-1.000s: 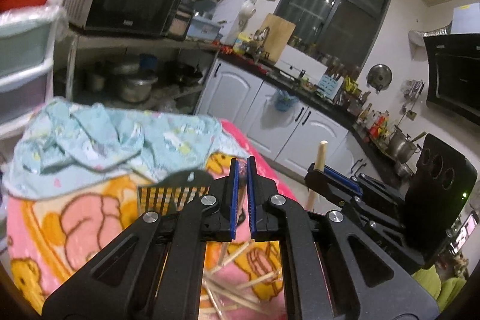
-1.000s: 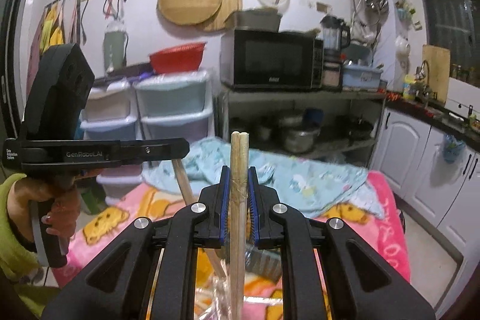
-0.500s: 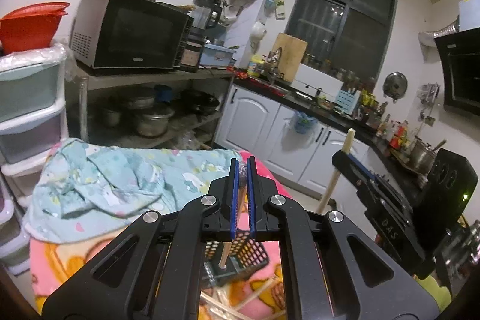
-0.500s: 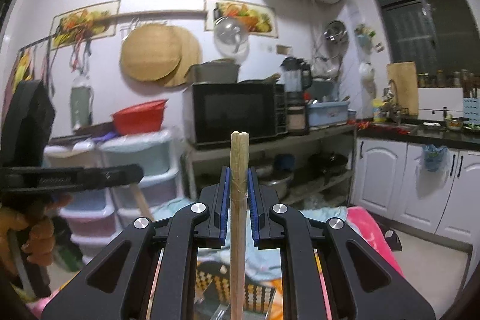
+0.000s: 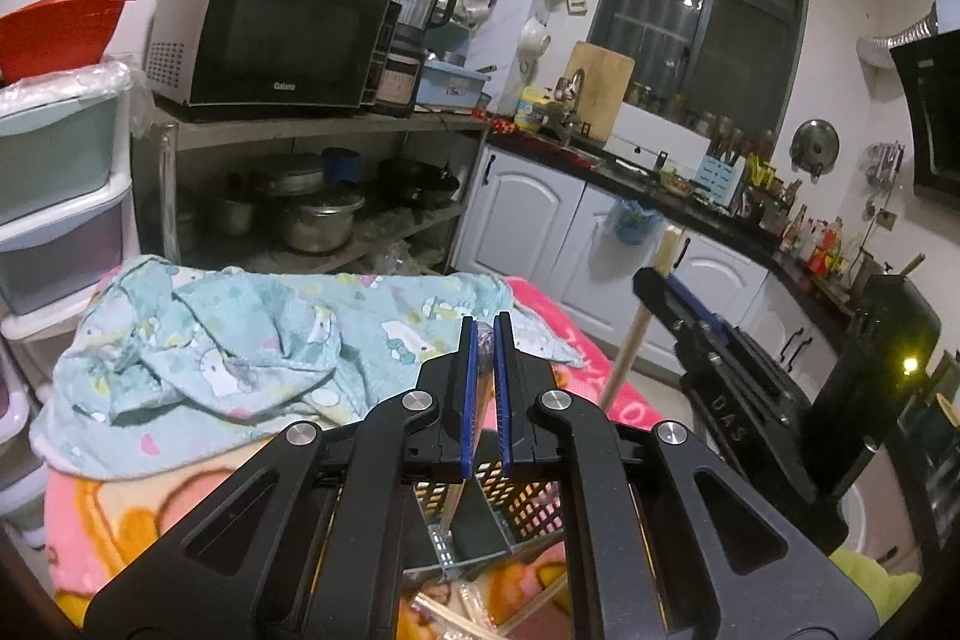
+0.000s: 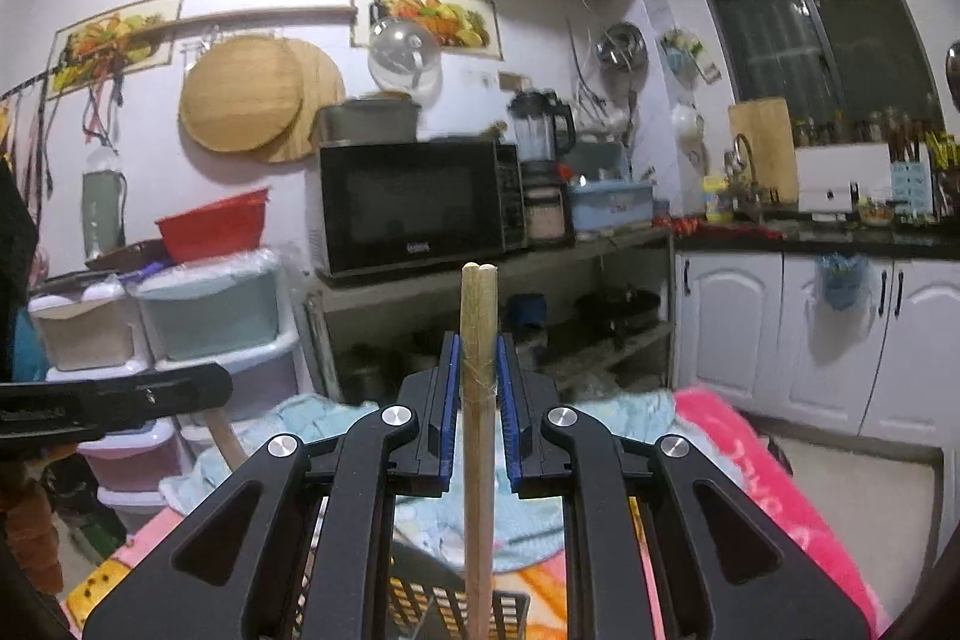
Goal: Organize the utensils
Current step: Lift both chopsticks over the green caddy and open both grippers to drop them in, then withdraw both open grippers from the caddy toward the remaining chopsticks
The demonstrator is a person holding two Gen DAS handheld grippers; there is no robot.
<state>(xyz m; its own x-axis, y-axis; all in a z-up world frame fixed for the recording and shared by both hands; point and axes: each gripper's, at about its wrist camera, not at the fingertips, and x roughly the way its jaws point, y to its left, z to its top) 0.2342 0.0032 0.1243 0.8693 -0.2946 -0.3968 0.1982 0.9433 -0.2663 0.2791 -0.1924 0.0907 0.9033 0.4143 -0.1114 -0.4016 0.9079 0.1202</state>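
The right gripper (image 6: 478, 403) is closed on a pair of wooden chopsticks (image 6: 478, 340). The blue pads press them from both sides, and the pair stands upright, with the blunt ends above the fingers and the thin part going down toward a black perforated basket (image 6: 420, 610). In the left wrist view the same right gripper (image 5: 672, 289) is seen from the side, to the right, with the chopsticks (image 5: 630, 340) passing through it at a slant.

The left gripper (image 5: 485, 400) is closed too, on a thin wooden stick (image 5: 451, 505). The stick hangs down between the pads and its lower end is inside the black basket (image 5: 528, 496), near a metal divider (image 5: 462, 538). I cannot tell if it is one chopstick or two.

The basket stands on a pink cartoon blanket (image 5: 90, 514) that covers the tabletop, near its front edge. More chopsticks (image 5: 444, 613) lie loose on the blanket just in front of the basket. A crumpled light blue cloth (image 5: 240, 340) lies toward the far edge of the tabletop. Behind it there is a shelf with a microwave (image 5: 264, 40).
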